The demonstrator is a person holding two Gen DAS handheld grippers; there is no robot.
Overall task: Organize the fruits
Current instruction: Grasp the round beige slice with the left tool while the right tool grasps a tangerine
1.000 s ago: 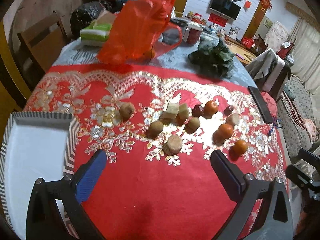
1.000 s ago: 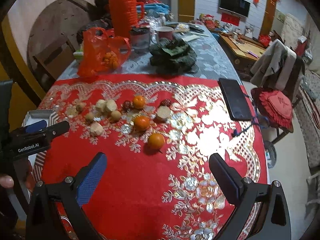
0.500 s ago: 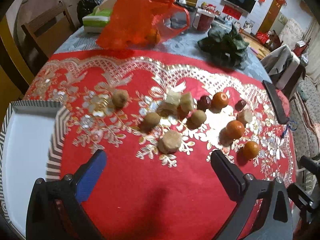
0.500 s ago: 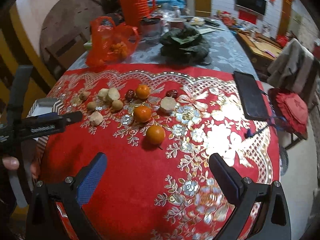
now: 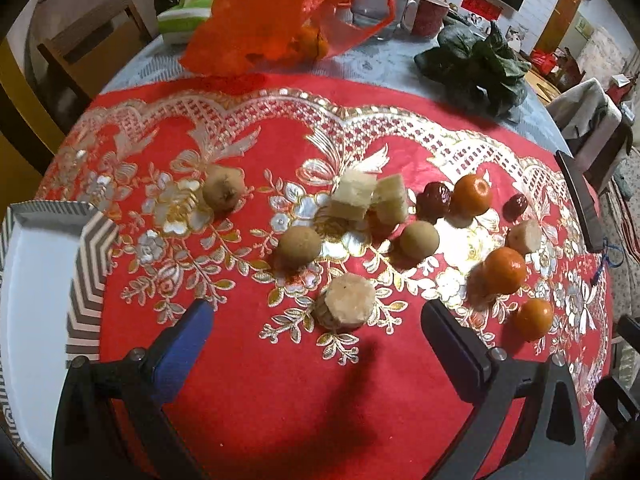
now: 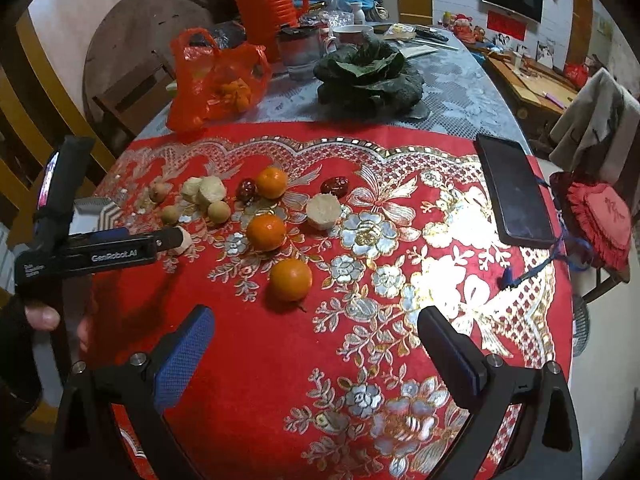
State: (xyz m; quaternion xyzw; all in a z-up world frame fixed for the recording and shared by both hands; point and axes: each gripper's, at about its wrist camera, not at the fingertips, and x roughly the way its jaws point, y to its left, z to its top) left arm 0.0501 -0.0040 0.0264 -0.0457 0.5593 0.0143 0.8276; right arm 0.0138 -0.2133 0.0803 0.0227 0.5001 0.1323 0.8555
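Observation:
Several fruits lie on the red and gold tablecloth point(image 5: 280, 400). My left gripper point(image 5: 316, 320) is open and empty, its jaws either side of a pale cut sugarcane piece point(image 5: 348, 306). Beyond it lie brown longans point(image 5: 298, 246), more cane pieces point(image 5: 354, 196), red dates point(image 5: 434, 204) and three tangerines point(image 5: 504, 270). A white tray with grey zigzag rim point(image 5: 86, 276) is at the left. My right gripper point(image 6: 316, 336) is open and empty, just short of the nearest tangerine point(image 6: 290, 279). The left gripper shows from the side in the right wrist view point(image 6: 176, 240).
A red plastic bag point(image 6: 216, 80) of oranges, dark leafy greens point(image 6: 368, 72), a red jug point(image 6: 264, 0) and cups stand at the back. A black phone point(image 6: 514, 192) lies at the right cloth edge. Wooden chairs stand at the left, a draped chair at the right.
Both grippers have moved forward toward the fruits. The left one has come down around the nearest cane piece; the right has closed in on the nearest tangerine. Both stay open.

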